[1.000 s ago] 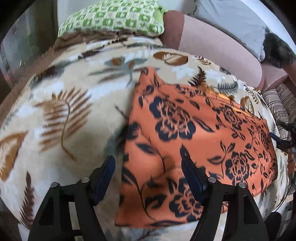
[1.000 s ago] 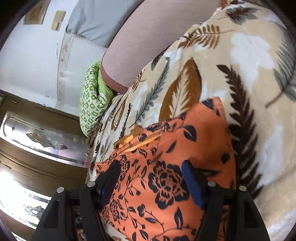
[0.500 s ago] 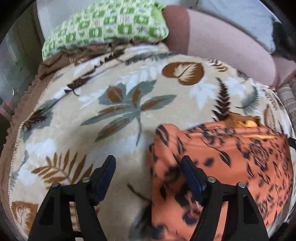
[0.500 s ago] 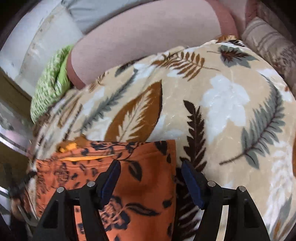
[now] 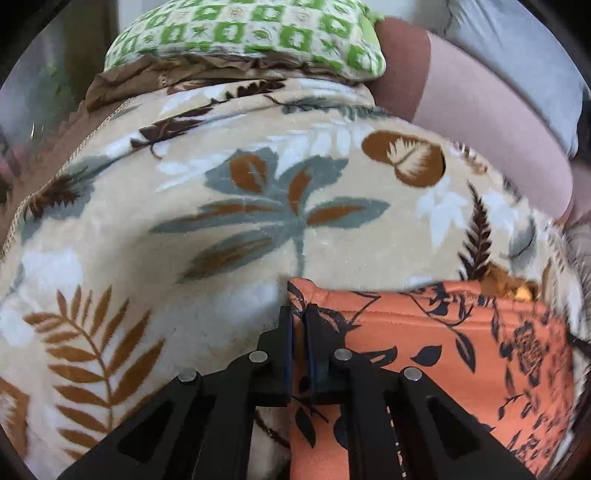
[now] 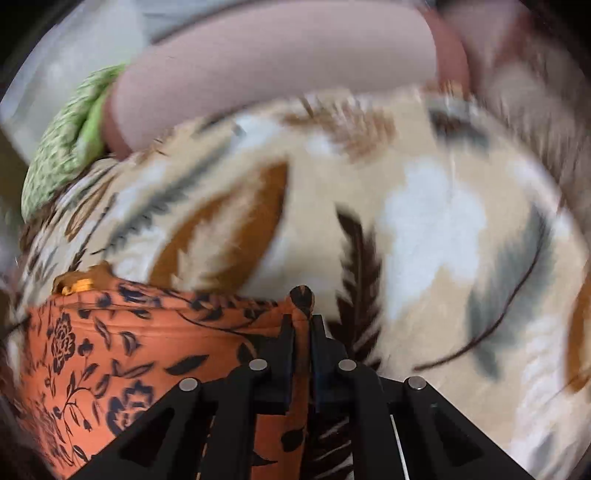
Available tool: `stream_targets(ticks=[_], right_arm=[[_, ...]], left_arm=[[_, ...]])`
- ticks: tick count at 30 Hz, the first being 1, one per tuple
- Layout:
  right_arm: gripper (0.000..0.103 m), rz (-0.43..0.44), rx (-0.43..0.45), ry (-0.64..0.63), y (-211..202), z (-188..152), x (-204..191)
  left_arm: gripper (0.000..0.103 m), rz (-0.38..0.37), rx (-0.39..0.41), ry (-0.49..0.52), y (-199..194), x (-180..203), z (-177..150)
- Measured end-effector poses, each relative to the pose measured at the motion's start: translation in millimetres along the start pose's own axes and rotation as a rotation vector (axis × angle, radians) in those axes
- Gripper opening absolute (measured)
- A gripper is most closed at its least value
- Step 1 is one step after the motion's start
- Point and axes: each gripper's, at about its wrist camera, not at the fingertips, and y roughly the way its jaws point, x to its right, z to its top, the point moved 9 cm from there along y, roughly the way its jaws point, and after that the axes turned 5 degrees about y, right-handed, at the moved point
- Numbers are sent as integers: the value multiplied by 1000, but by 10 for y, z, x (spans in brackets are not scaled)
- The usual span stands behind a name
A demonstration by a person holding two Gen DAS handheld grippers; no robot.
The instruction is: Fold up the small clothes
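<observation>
Pinching one corner of the orange flowered garment [image 5: 424, 354] in my left gripper [image 5: 300, 325] and the other in my right gripper [image 6: 303, 325], I stretch its edge taut over the leaf-print blanket [image 5: 221, 221], ready to fold.

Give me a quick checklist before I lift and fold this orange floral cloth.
1. Left tongs shut on the orange cloth's left corner: ok.
2. Right tongs shut on the cloth's right corner: ok.
3. Leaf-print blanket not pinched with it: cannot tell.
4. Edge between both corners reasonably straight: ok.
5. Near edge of cloth lying flat: cannot tell, out of view.
6. Green pillow away from the fold area: ok.
</observation>
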Motion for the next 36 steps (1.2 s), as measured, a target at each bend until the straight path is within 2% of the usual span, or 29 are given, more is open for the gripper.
stream_targets(ticks=[2,4,5,9,10,11,13,14,16,18,19,21,22,23,25,27,29,31,33,36], right_arm=[[17,51,25,43,-90,26,11],[51,22,30,22,-161,42,15],[57,33,47,25,-243,55,0],[58,60,111,21,-616,40,-114],[58,79,124,15,-751,-7,-172],[58,120,125,11,-855,-74,-256],[62,236,82,-5,-1023,-332,-478],[63,282,54,-12,-1067,-474,-561],[67,367,-46,0,-983,-799,-645],[67,324,-132,33,-683,-1010,-488],[64,332,-152,91,-556,-1058,-376],[65,354,-130,156,-656,-984,-353],[66,326,-92,143,-821,-932,-394],[66,334,-48,113,-996,-902,-467],[68,417,-11,120,-1286,-950,-605],[74,468,-17,135,-1377,-1129,-676],[74,408,-68,143,-1156,-1381,-607],[73,277,-171,205,-805,-1655,-384],[72,289,-115,230,-895,-1647,-364],[73,286,-16,139,-1275,-1601,-548]], left_arm=[[18,14,-2,3,-24,-20,12],[18,-4,6,3,-88,-13,45],[18,-16,12,7,-146,-3,56],[24,-31,43,96,-524,157,1],[29,-26,58,114,-582,183,-10],[39,-16,88,143,-752,223,-74],[50,-34,120,159,-935,270,-193],[51,-49,132,174,-1004,325,-294],[51,-20,113,218,-986,365,-520],[51,73,17,224,-690,232,-782],[50,92,-5,219,-604,181,-831],[50,50,-16,126,-572,74,-878],[49,49,-14,94,-652,62,-866],[49,38,9,82,-781,86,-843],[49,19,77,103,-1036,197,-838],[50,-14,105,131,-1192,334,-953],[53,-20,79,123,-1153,393,-1135],[53,-9,1,108,-955,408,-1334],[53,21,-36,83,-892,377,-1435],[53,47,15,66,-1152,420,-1398]])
